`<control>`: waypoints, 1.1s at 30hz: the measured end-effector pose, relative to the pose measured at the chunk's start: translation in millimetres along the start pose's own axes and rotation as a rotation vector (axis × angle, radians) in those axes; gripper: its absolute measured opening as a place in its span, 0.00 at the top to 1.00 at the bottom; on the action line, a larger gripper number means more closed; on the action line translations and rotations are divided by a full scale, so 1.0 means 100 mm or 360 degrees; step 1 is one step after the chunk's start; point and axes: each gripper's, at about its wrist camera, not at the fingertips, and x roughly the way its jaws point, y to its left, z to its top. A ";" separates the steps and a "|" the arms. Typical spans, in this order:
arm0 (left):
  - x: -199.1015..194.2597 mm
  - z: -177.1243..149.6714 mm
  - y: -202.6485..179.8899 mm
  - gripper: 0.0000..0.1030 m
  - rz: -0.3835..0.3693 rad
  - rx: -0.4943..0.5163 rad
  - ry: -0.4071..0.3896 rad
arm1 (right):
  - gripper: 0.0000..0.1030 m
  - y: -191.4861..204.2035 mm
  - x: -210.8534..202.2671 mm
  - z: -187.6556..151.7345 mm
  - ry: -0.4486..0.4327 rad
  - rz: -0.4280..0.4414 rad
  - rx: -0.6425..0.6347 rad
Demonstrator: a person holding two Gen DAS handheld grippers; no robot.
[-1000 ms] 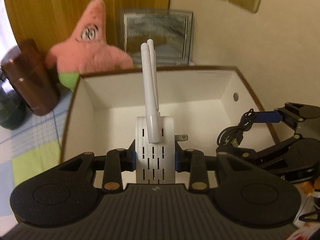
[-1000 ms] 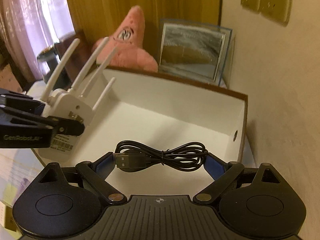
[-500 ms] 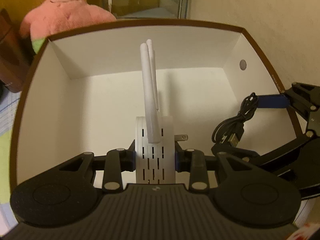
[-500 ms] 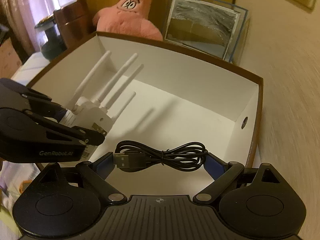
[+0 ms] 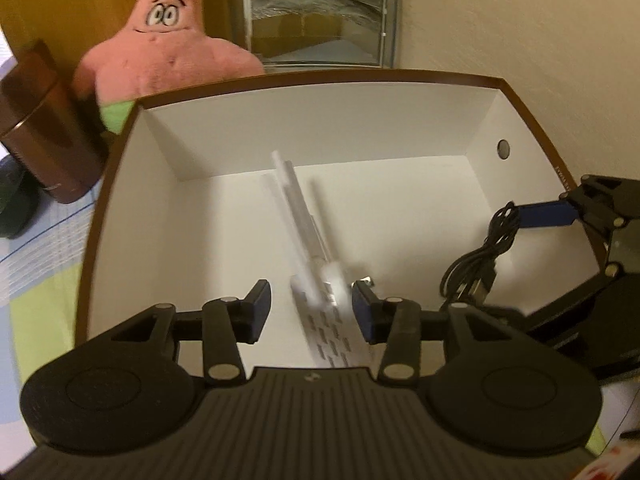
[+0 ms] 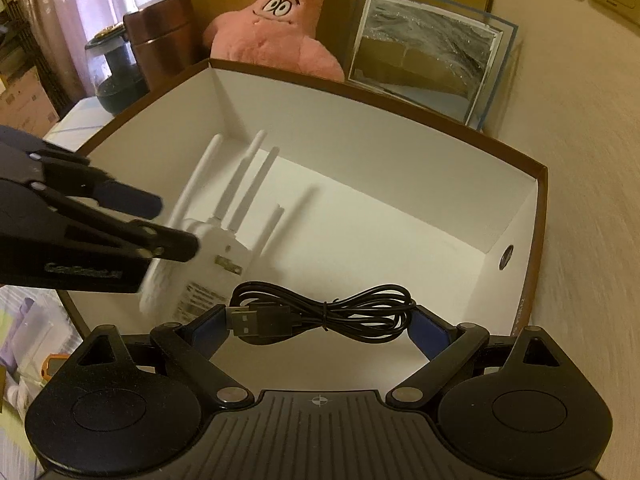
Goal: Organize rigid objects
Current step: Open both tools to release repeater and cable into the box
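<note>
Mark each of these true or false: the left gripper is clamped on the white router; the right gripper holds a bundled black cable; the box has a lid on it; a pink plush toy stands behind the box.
1. The left gripper is clamped on the white router. False: its jaws have just been opening, and the router sits loose and tilted between them.
2. The right gripper holds a bundled black cable. True.
3. The box has a lid on it. False: it is open-topped, with its white inside showing.
4. A pink plush toy stands behind the box. True.
</note>
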 end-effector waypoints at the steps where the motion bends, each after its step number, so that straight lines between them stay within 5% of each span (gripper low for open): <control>1: -0.03 -0.02 0.01 0.61 0.0009 0.0001 -0.0003 | 0.10 0.00 -0.01 -0.01 -0.0010 0.0013 0.0009; 33: -1.08 -0.54 0.16 0.59 -0.0075 -0.0099 -0.0263 | 0.08 0.36 -0.84 -0.29 -0.0275 0.0054 0.0185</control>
